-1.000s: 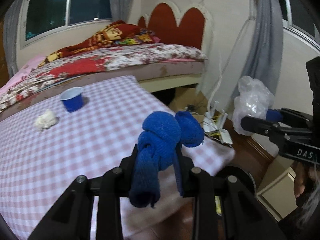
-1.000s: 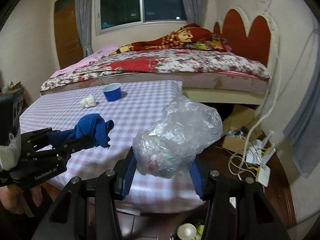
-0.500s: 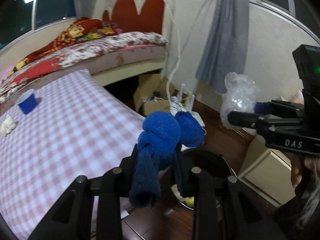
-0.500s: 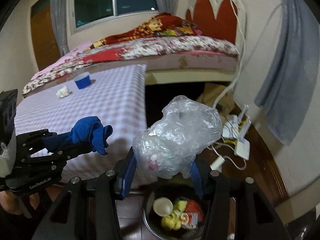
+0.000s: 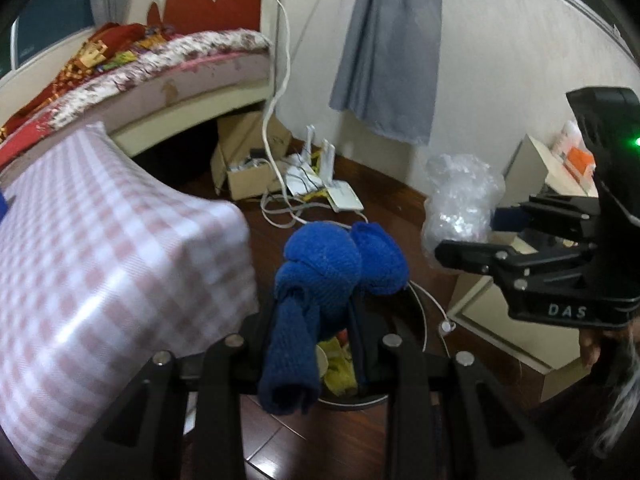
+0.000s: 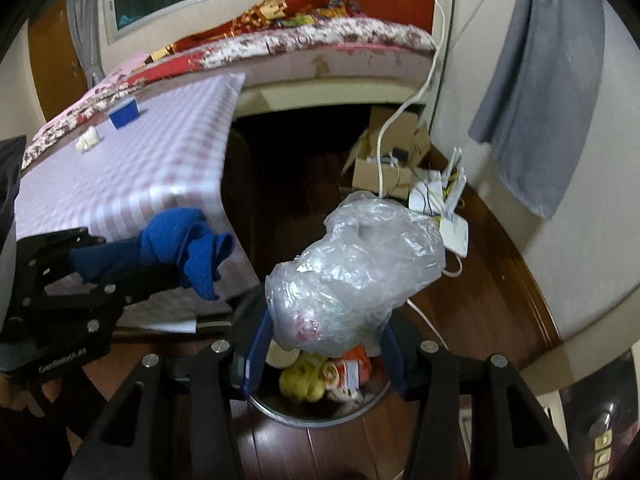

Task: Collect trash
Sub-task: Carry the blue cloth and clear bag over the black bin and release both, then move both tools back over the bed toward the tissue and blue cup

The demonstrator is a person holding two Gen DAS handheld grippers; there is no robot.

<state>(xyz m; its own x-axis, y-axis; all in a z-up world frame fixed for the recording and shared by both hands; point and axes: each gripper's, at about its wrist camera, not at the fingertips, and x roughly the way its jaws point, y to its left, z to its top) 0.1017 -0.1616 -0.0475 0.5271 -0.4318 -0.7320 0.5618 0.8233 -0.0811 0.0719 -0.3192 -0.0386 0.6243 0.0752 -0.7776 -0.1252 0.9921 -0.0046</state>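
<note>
Here the left tongs [image 5: 316,336] clamp a soft, knotted blue cloth [image 5: 332,268] and the right tongs [image 6: 324,344] pinch a crumpled clear plastic bag [image 6: 356,272], both above the trash bin [image 6: 320,416] on the floor. Both look light and limp; the bag seems slippery, best gripped around its bunched middle.

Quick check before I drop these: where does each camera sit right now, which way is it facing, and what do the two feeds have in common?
Left wrist: on the left gripper, looking down past the blue cloth it clamps toward the trash bin; fingertips of the person's right hand show under the right gripper.
Right wrist: on the right gripper, above the bin's trash, clamping a crumpled clear plastic bag; the left gripper shows at left.
Shared: bin, checkered table, bed, cardboard box, both loads.
</note>
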